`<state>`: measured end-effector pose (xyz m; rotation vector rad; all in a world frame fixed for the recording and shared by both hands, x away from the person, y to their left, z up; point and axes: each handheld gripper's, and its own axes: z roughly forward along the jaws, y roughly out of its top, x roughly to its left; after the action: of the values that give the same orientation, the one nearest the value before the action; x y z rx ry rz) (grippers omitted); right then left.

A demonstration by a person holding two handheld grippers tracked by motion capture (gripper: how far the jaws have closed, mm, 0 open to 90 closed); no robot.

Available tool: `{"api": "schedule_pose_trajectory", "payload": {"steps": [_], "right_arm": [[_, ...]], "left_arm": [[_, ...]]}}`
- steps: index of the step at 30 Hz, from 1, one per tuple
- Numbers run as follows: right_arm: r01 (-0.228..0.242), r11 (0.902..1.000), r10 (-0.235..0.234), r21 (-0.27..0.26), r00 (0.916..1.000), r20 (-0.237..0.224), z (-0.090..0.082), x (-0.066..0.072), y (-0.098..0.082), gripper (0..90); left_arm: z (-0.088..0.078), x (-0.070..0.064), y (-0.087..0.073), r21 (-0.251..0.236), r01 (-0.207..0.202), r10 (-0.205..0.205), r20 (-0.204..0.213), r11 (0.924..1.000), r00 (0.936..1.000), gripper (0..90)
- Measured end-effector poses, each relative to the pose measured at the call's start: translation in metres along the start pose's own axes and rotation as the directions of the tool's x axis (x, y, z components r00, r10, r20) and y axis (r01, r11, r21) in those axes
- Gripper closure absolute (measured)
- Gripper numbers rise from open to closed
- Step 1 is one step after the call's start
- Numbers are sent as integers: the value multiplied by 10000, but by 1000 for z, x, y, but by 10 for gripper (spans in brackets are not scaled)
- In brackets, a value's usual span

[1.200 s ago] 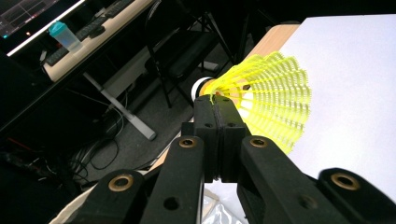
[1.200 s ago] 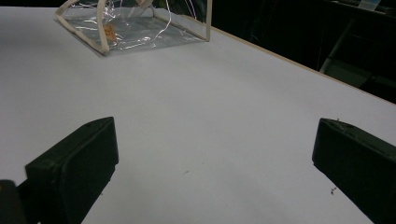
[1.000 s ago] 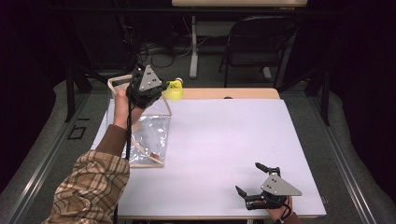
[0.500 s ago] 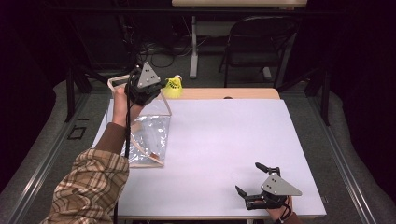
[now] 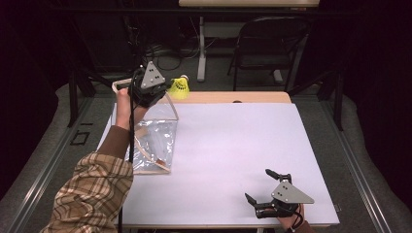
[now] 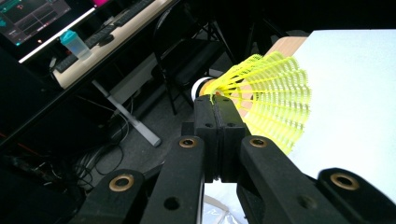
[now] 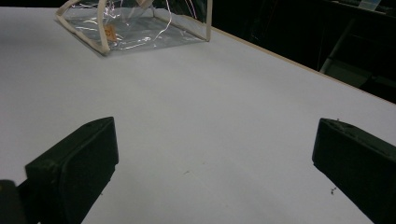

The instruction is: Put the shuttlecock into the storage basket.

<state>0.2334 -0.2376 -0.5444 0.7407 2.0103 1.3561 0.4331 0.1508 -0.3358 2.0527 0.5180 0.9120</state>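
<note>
The left claw [image 6: 215, 100] pinches a yellow shuttlecock [image 6: 271, 102] by the edge of its skirt, raised above the far left corner of the table [image 5: 243, 145], over the clear bag [image 5: 155, 141]. To do this well, lower it straight into the bag's mouth before letting go. The right claw [image 5: 267, 187] rests spread and empty at the near edge.

A neon-yellow plastic shuttlecock [image 6: 261, 100] with a white cork tip is pinched at its mesh skirt's narrow end, lying sideways in the air, skirt flaring toward three o'clock, above the bench's [image 5: 243, 145] eleven-o'clock corner.
</note>
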Motion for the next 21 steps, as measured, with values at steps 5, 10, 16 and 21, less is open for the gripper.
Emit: {"api": "schedule_pose_trajectory", "payload": {"steps": [5,10,16,21], "right_arm": [[9,10000,-9,-37,10000,8,0,0,0,0],[-14,10000,14,-26,10000,-3,0,0,0,0],[-15,10000,15,-35,10000,2,0,0,0,0],[-9,10000,9,-46,10000,1,0,0,0,0]], "left_arm": [[-2,3,1,20,-18,18,-76,10000,10000,900],[-3,5,1,13,34,-34,-124,10000,9999,900],[-6,9,1,-28,57,-58,-225,10000,9997,900],[-8,12,0,-97,134,-137,-312,9999,9994,900]]}}
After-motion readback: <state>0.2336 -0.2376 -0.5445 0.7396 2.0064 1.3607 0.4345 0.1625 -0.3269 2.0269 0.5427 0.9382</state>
